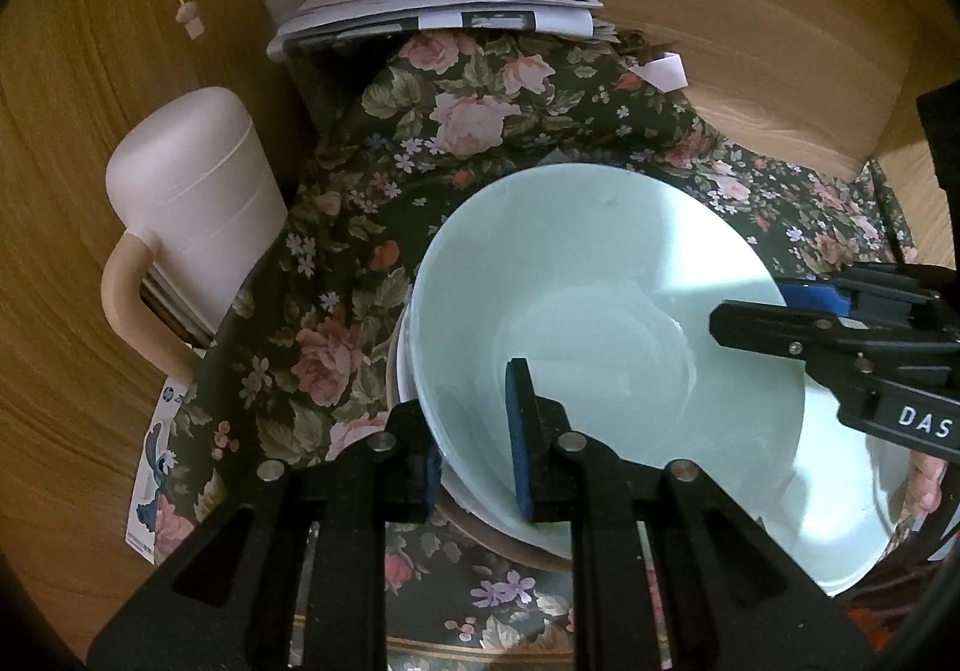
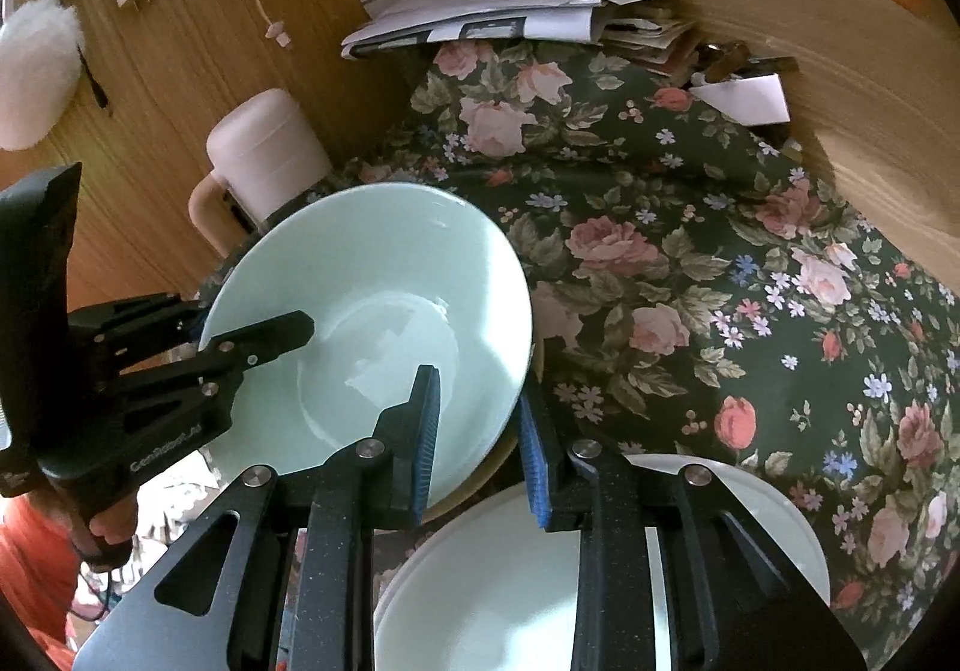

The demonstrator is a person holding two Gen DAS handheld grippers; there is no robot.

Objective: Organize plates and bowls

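Observation:
Both grippers hold one pale green bowl [image 1: 600,299] [image 2: 372,287] over a floral cloth [image 1: 420,131] [image 2: 690,251]. My left gripper [image 1: 474,449] is shut on the bowl's near left rim, one blue pad inside the wall and one outside. It also shows in the right wrist view as the left gripper [image 2: 252,320], clamped on the bowl's left edge. My right gripper [image 2: 477,443] is shut on the bowl's right rim, and in the left wrist view the right gripper [image 1: 756,305] reaches in from the right. Under the bowl show a white rim [image 1: 403,365] and a tan rim [image 1: 486,542]; whether they touch I cannot tell.
White plates [image 2: 510,581] lie stacked by the near edge under my right gripper. A pale pink lidded jug [image 1: 198,191] [image 2: 270,155] stands at the left against the wooden wall. A pile of papers [image 1: 432,5] [image 2: 510,5] lies at the back. A person's hand [image 2: 108,527] grips the left tool.

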